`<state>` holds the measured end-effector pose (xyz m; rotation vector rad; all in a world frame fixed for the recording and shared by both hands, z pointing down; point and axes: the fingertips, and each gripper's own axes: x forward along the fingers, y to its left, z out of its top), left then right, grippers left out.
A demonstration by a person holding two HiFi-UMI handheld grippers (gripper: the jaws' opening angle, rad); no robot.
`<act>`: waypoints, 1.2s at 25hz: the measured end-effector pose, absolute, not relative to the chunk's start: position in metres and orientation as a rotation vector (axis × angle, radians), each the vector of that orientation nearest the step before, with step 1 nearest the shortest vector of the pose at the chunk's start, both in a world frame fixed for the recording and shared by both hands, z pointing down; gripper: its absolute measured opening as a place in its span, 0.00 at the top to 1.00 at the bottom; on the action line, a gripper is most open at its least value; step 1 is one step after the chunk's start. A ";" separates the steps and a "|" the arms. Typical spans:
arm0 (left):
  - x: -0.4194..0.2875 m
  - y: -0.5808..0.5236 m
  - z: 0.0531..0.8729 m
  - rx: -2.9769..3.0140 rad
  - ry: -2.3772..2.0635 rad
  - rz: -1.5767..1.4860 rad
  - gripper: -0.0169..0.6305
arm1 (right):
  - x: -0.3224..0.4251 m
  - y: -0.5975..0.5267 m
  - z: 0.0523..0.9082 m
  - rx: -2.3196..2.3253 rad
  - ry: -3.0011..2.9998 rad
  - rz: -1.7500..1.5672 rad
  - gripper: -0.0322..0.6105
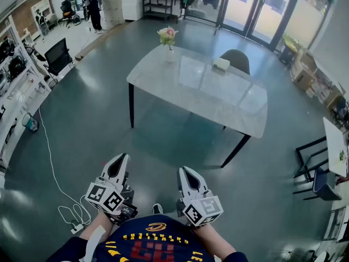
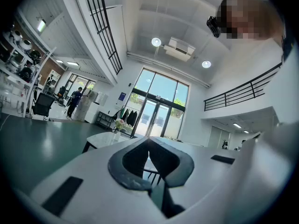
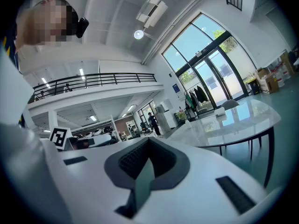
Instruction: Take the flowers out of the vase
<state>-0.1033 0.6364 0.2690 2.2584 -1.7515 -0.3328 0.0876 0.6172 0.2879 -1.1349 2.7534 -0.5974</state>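
Flowers [image 1: 167,35] stand in the vase [image 1: 170,55] at the far corner of the table [image 1: 207,91], untouched. Left gripper [image 1: 122,158] and right gripper [image 1: 184,171] are held level near the torso, well apart from the table. Jaws are together and empty, so the approach has likely not begun.

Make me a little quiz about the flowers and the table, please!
1. True or false: the pink and white flowers are in the small white vase on the pale grey stone-topped table.
2. Where is the small white box? A: on the floor. B: on the table, by the dark grey chair. C: in the tongs.
3. Fill in: the left tongs and right tongs are both ____, not yet at the table.
Key: 1 true; 2 B; 3 shut.
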 end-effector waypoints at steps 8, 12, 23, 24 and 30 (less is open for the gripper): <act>-0.104 0.637 0.251 2.277 -1.768 -0.365 0.97 | 0.088 0.619 0.280 -1.129 2.764 -0.559 0.95; -0.105 0.636 0.236 2.304 -1.781 -0.383 0.97 | 0.090 0.621 0.270 -1.127 2.757 -0.526 0.95; -0.162 0.603 0.134 2.409 -1.984 -0.582 0.97 | 0.118 0.557 0.184 -1.309 2.669 -0.213 0.95; -0.168 0.601 0.131 2.398 -1.992 -0.602 0.97 | 0.120 0.551 0.175 -1.328 2.653 -0.189 0.95; -0.199 0.597 0.154 2.235 -1.998 -0.692 0.97 | 0.130 0.535 0.151 -1.412 2.638 -0.093 0.95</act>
